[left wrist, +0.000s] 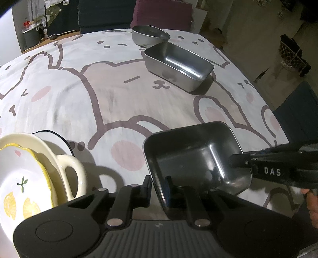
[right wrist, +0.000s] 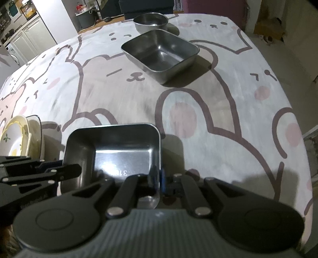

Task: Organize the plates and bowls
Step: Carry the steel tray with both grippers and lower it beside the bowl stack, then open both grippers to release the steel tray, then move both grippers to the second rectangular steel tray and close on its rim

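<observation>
A table (left wrist: 119, 95) covered by a pale cloth (right wrist: 228, 119) printed with cartoon bears and rabbits fills both views. Dark chairs (left wrist: 103, 13) are set at its far edge.

Far on the table, right of centre, a rectangular steel tray (left wrist: 178, 65) is seen empty, long side slanted. Just behind it a round steel bowl (left wrist: 150, 36) is placed; whether the two touch cannot be told.

At the near left, ceramic dishes are stacked: a white plate (left wrist: 21, 178) with a yellow rim and lemon print lies tilted in a cream handled dish (left wrist: 67, 168), and a white dark-rimmed dish (left wrist: 59, 137) is glimpsed behind them.

At the near centre a small steel tray (right wrist: 117, 146), empty and shiny, is gripped by both tools. Whether it rests on the cloth or is lifted cannot be told.

The left gripper (left wrist: 159, 188) is set over the tray's left wall, one finger outside and one inside; a narrow gap is kept and the wall lies between the pads, though firm pressing cannot be confirmed. The right gripper (right wrist: 159, 182) is pinched on the tray's right wall, its jaws nearly together. In the left view it (left wrist: 244, 160) reaches in from the right, marked DAS, with part of a hand (left wrist: 312, 206) behind it.
</observation>
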Demonstrator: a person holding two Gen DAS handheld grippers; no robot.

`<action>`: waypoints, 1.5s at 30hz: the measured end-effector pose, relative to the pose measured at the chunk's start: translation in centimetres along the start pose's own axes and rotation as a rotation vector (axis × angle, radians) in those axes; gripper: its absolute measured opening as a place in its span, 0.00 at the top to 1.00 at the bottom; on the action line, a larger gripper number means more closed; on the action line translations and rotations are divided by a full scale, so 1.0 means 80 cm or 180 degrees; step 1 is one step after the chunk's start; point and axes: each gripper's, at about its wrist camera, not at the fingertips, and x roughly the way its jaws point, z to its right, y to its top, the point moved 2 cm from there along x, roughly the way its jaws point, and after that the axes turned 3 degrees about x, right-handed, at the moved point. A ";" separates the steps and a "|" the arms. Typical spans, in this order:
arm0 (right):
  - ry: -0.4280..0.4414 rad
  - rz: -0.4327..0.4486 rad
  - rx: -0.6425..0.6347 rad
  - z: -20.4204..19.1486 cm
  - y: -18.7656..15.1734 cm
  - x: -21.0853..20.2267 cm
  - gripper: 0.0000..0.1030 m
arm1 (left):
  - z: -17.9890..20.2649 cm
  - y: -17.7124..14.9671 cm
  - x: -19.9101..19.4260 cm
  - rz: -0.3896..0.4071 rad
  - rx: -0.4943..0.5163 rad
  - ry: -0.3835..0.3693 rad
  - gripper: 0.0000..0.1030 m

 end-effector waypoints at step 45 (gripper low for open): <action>0.0110 0.1276 0.1089 0.058 0.070 -0.074 0.00 | -0.009 0.119 -0.081 0.0883 0.0700 0.0088 0.00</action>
